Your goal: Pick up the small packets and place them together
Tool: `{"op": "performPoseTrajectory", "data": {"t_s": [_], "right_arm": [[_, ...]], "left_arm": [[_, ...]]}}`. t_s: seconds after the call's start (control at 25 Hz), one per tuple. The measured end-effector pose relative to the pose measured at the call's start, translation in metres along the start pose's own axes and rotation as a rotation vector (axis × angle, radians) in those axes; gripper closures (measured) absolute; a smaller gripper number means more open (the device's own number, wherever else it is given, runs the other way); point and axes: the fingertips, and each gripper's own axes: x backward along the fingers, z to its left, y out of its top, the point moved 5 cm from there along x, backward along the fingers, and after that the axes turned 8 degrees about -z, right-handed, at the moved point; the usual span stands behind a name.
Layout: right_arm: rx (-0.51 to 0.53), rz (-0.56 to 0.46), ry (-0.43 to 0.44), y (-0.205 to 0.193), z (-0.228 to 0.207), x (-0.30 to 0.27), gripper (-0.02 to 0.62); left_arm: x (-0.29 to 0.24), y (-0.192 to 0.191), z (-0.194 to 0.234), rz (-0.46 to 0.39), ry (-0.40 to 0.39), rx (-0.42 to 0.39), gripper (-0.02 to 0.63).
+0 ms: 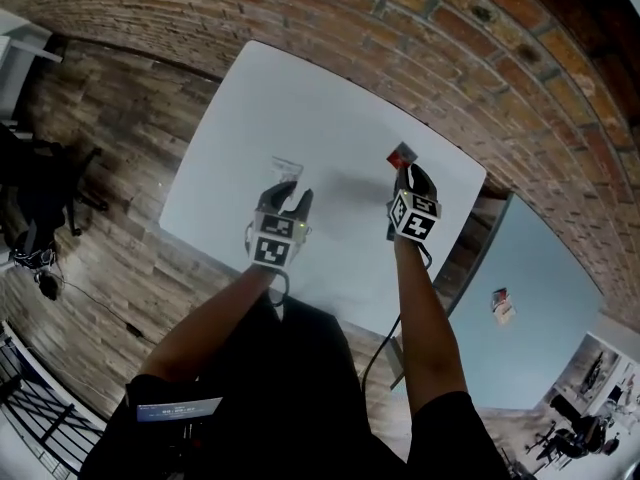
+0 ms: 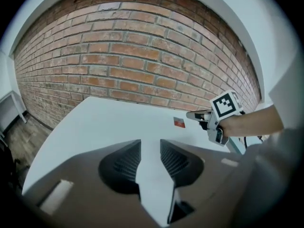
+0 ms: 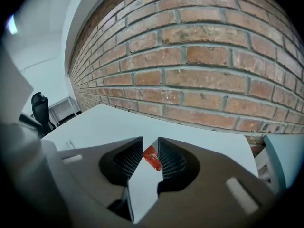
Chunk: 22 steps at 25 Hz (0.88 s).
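Observation:
A small red packet (image 1: 401, 154) lies flat on the white table (image 1: 300, 98) near its far right edge. My right gripper (image 1: 405, 174) hovers just short of it, open. In the right gripper view the red packet (image 3: 151, 158) shows in the gap at the fingertips (image 3: 167, 152), no pad pressing on it. A small clear packet (image 1: 287, 167) lies further left, just ahead of my left gripper (image 1: 288, 198). That gripper is open with only bare table between its pads (image 2: 124, 161). The left gripper view shows the red packet (image 2: 179, 122) and the right gripper (image 2: 197, 114) beside it.
A brick wall (image 1: 400, 38) runs along the table's far side. A pale blue table (image 1: 540, 288) with a small item (image 1: 502, 306) on it stands to the right, across a narrow gap. A black chair (image 1: 40, 198) stands on the wood floor at the left.

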Motion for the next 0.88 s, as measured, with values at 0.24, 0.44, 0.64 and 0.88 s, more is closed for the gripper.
{"op": "performPoseTrajectory", "data": {"t_s": [0.24, 0.44, 0.64, 0.88], "right_arm": [[0.034, 0.069, -0.015, -0.010, -0.017, -0.035, 0.490], [0.050, 0.120, -0.001, -0.019, -0.018, -0.055, 0.483], [0.014, 0.177, -0.019, -0.027, -0.020, -0.065, 0.483], [0.052, 0.183, 0.044, -0.032, 0.000, -0.058, 0.485]], "left_arm": [[0.010, -0.018, 0.004, 0.028, 0.037, 0.030, 0.482], [0.020, -0.024, 0.010, 0.028, 0.069, 0.040, 0.482], [0.029, -0.027, 0.017, 0.027, 0.089, 0.051, 0.482], [0.032, -0.029, 0.016, 0.019, 0.079, 0.047, 0.482]]}}
